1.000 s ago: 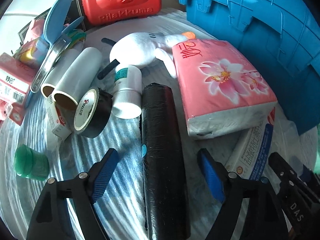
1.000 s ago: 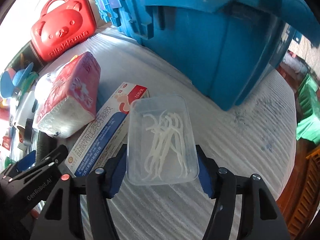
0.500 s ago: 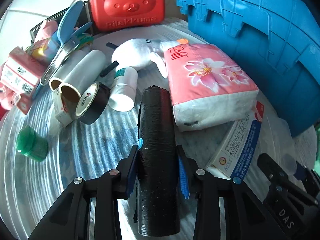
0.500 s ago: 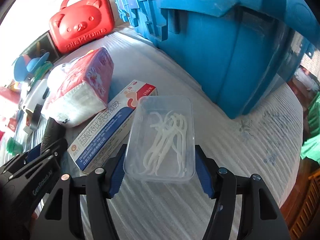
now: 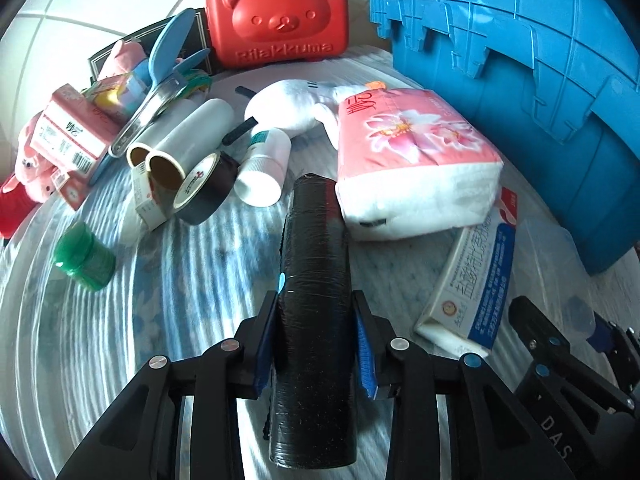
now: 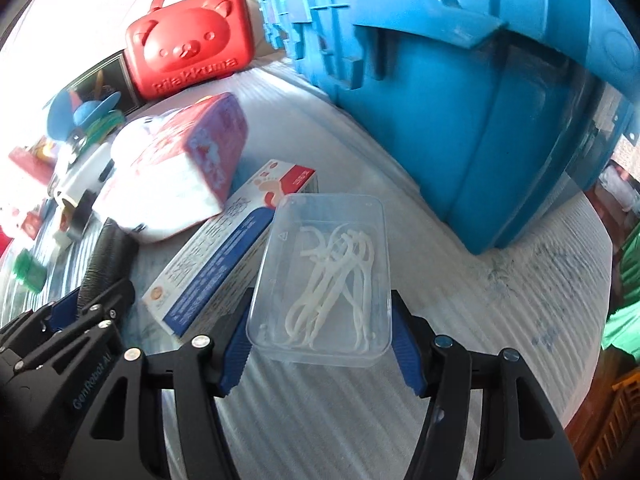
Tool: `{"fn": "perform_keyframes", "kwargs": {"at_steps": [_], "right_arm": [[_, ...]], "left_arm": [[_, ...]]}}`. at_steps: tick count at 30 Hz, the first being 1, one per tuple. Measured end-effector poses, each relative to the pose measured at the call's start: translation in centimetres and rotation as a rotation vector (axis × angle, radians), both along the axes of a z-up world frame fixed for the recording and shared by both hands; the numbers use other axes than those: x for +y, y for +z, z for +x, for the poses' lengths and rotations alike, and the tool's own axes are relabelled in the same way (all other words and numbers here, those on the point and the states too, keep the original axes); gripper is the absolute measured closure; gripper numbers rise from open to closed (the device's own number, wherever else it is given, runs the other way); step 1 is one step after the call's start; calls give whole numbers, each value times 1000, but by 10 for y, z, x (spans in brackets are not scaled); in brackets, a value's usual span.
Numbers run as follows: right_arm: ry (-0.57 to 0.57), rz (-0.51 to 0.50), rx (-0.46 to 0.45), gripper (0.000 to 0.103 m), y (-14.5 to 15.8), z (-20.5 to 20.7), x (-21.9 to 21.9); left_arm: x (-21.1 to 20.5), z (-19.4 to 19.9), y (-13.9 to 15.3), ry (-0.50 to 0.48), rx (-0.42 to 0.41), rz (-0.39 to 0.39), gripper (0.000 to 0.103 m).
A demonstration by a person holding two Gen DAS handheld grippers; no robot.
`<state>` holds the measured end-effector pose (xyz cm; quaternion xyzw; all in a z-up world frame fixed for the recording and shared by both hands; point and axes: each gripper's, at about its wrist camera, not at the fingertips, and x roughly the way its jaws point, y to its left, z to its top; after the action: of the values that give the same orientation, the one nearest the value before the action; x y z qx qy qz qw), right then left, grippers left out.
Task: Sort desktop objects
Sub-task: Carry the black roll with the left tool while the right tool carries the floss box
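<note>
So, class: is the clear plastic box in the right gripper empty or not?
Not empty. Through the clear plastic box, white floss picks show lying loose inside. The right gripper has its jaws closed on the box's sides.

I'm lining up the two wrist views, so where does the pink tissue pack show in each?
Left wrist: pink tissue pack sits upper right of centre, just right of the black roll's far end.
Right wrist: tissue pack sits left of centre, overexposed.
Shared landmark: red bear case behind it.
</note>
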<state>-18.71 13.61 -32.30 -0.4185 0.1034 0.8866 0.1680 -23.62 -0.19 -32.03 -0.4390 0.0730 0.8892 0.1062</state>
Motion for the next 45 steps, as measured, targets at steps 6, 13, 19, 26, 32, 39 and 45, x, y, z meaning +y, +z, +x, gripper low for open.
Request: {"fn": "perform_keyframes", "kwargs": {"at_steps": [6,13,19,26,32,39,45], "right_arm": [[38,20,44,43,15,13,-11],[141,22,71,43,57,19,-33],[191,24,115,43,91,13,-53],[239,32,162,43,137,13,-85],[297,56,236,43,187,14,-113],[356,86,320,43,236,20,-130],[387,110,409,43,278,32,-112]], "left_arm": [[-14,22,17,42,40,-17,69],[-31,35,60,108,68,-12,69],[-55,41,96,136,92,0,69],[-102,40,139,202,124,17,69],[-133,47,185,255,169,40,69],[-146,60,227,300,244,65,69],[-133,75,259,317,312,86,69]]}}
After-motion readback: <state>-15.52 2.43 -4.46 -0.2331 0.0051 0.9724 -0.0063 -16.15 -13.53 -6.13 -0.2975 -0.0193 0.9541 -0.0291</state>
